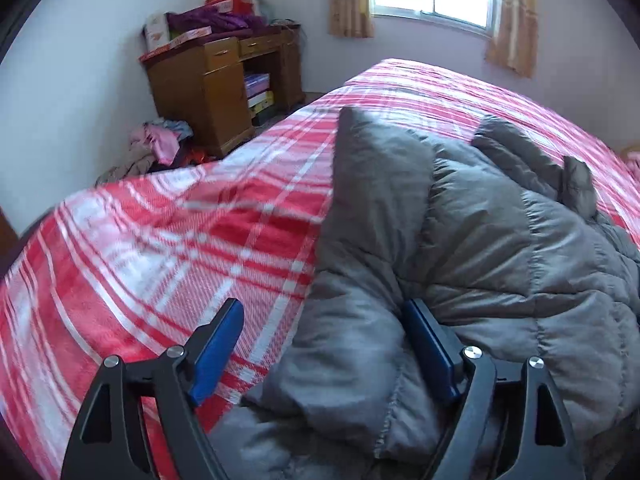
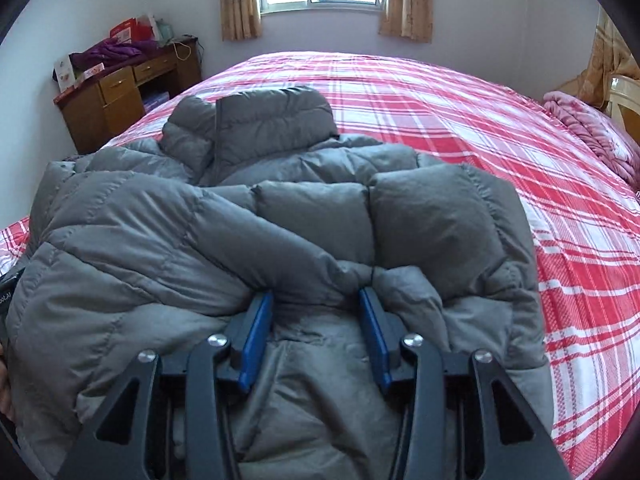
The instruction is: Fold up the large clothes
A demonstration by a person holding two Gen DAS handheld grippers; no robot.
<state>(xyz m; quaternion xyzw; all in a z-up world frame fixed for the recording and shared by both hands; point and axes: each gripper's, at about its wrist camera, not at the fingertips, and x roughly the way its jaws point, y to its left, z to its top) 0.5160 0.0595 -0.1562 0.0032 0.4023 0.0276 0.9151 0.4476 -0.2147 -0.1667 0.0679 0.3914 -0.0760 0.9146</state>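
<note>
A grey puffer jacket [image 2: 248, 208] lies on the bed with its collar toward the window and a sleeve folded across its front. In the left wrist view the jacket [image 1: 480, 248] fills the right half. My left gripper [image 1: 324, 320] is open wide over the jacket's left edge, its right finger pressed into the padding and its left finger over the blanket. My right gripper [image 2: 316, 304] is open, its blue pads [image 2: 256, 340] either side of a fold of the jacket near the hem; the fingertips are buried in the fabric.
The bed is covered with a red and white plaid blanket [image 2: 500, 128]. A wooden desk [image 1: 224, 80] with boxes and purple cloth stands at the far left wall, clothes piled on the floor [image 1: 160, 148] beside it. A pink quilt [image 2: 592, 132] lies at the bed's right side.
</note>
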